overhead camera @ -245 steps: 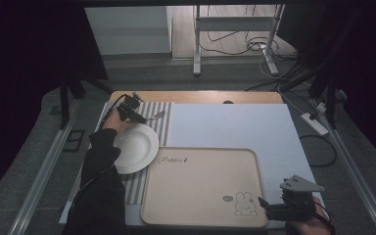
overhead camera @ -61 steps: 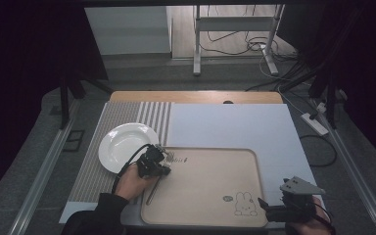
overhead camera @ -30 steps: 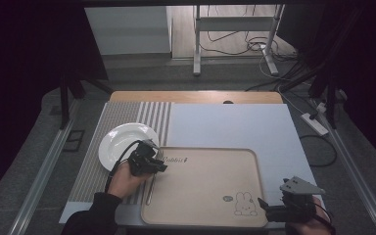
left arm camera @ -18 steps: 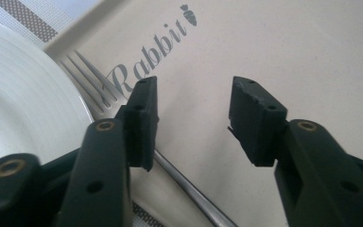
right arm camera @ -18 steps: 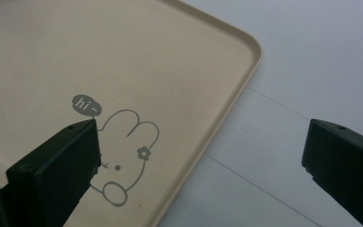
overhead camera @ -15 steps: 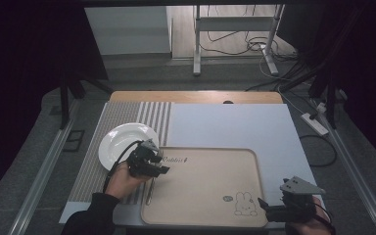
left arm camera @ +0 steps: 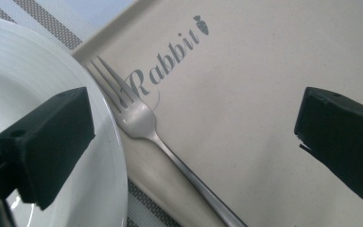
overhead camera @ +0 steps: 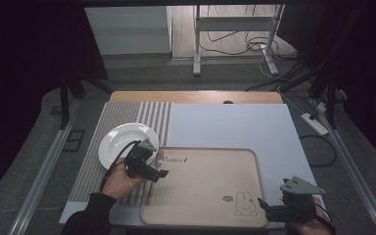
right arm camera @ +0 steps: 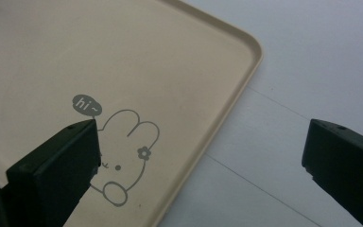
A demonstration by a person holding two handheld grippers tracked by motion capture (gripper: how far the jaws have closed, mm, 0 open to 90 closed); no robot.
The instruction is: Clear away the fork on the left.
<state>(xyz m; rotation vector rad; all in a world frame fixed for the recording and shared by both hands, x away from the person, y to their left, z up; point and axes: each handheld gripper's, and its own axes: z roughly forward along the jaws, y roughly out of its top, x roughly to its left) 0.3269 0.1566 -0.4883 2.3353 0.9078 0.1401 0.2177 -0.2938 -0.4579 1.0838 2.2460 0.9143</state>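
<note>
Where it gripped a second ago, the left claw (left arm camera: 194, 142) has just spread wide, releasing the slim silver metal fork (left arm camera: 144, 125). The fork lies flat on the beige rabbit-printed tray (left arm camera: 264, 56), tines toward the round white plate (left arm camera: 23, 71). The right claw (right arm camera: 198, 165) hangs released.

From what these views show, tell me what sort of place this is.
Probably a lab bench staged as a dining setting: beige rabbit tray, white plate and fork on a table, with cables trailing across the bare floor behind.
</note>
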